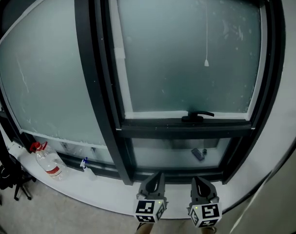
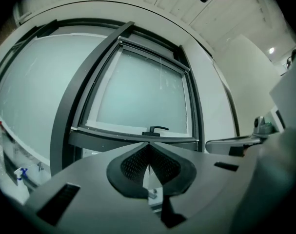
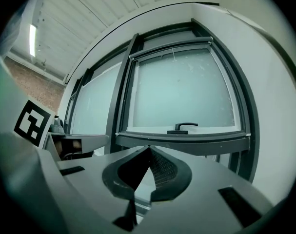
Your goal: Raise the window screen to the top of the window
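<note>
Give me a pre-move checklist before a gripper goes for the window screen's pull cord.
1. Left gripper free: ok, jaws together on nothing.
2. Right gripper free: ok, jaws together on nothing.
3. Thin white pull cord hangs unobstructed: ok, end above the black window handle.
4. Grippers near the cord: not ok, both far below it.
5. Window screen's present height: cannot tell.

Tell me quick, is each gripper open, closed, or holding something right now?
Left gripper: closed, tips together, holding nothing.
Right gripper: closed, tips together, holding nothing.
</note>
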### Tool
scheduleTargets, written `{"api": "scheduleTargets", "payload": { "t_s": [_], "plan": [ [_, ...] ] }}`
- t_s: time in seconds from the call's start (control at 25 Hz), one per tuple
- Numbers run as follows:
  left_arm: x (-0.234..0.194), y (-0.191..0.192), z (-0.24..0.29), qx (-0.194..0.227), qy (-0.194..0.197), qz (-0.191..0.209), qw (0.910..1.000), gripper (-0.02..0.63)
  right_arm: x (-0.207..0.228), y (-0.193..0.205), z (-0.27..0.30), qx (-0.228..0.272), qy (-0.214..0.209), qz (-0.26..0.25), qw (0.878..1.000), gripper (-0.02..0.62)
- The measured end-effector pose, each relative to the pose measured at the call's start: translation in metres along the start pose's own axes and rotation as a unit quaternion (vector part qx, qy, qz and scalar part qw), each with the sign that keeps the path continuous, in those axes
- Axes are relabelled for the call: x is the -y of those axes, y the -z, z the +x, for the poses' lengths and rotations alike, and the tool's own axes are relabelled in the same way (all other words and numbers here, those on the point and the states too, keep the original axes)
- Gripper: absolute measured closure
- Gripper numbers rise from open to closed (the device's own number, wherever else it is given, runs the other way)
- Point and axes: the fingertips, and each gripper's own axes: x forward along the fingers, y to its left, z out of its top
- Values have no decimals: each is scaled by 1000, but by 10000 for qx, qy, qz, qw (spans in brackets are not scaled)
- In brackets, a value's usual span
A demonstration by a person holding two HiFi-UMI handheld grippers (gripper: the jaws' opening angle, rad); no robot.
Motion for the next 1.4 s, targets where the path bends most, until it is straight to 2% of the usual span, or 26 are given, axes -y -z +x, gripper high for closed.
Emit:
{"api": "scheduleTargets", "payload": {
  "t_s": [0.16,0.28,0.48,0.88,1.16,1.28,1.4],
  "plan": [
    [21,6,-32,-99,-68,9,9999,601,11,2,-45,27,145,105,9998,589],
    [54,6,-62,-140,31,140,9998,601,11,5,-89,66,173,217,9996,589],
    [113,1,-119,-49,159,269,9995,601,3,-2,-166,198,102,14,9998,589],
    [225,32,-273,-305,34,246,9992,601,-14,35,-345,13,-157,131,9998,589],
    [267,36,-357,-417,-13,263,9988,601,-47,55,-426,-234,-360,102,9990,589],
    [273,32,-374,-361,-19,237,9991,601,-49,52,-447,-245,-251,-9,9994,589],
    [277,30,-389,-373,45,167,9992,603,-50,48,-464,-239,-128,100,9996,589]
  ]
}}
